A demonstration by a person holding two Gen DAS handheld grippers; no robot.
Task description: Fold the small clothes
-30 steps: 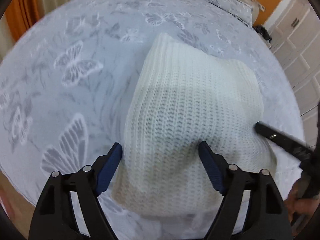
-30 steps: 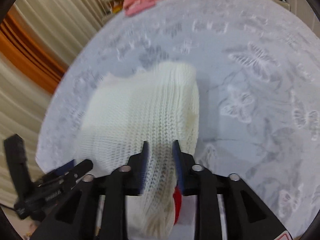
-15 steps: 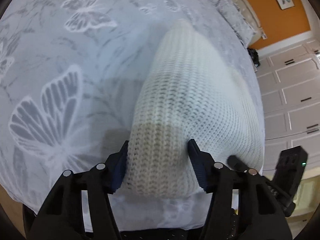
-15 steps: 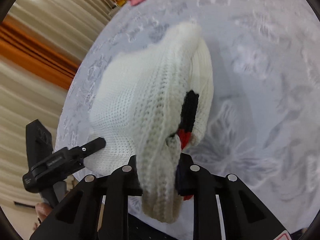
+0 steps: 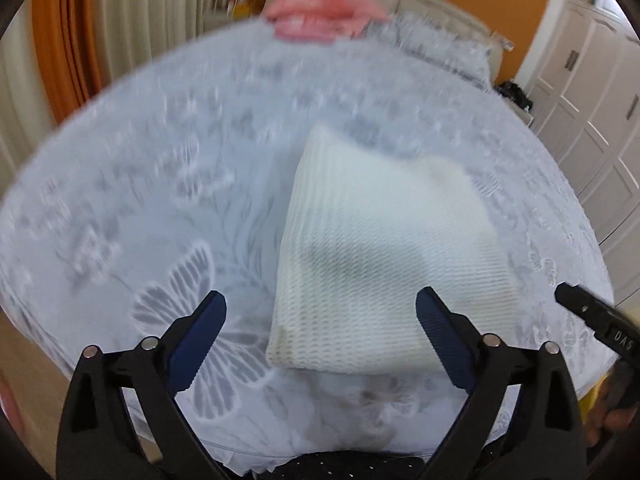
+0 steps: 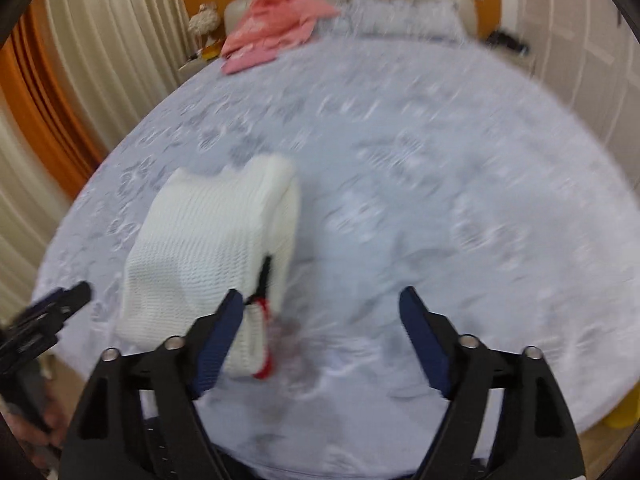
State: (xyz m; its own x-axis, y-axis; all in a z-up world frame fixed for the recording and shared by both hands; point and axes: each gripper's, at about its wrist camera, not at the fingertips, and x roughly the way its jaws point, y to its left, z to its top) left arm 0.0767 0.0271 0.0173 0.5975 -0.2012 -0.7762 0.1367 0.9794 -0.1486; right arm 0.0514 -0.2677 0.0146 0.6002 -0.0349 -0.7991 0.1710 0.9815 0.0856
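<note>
Behind the folded white knit (image 5: 384,264), pink clothes (image 5: 320,20); both grippers just opened, empty.

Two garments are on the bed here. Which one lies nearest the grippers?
The white knit garment, folded near the bed's front edge, just ahead of both open grippers. The pink garment lies far off by the headboard.

Butterfly-print bed (image 5: 120,208), folded white knit (image 5: 384,248) — pink clothes (image 5: 320,12), perhaps

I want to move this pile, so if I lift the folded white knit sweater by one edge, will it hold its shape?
Probably not: the folded white knit sweater looks soft and thick, so its layers would likely sag open. It seems light and unlikely to slide on the butterfly-print bedspread.
</note>
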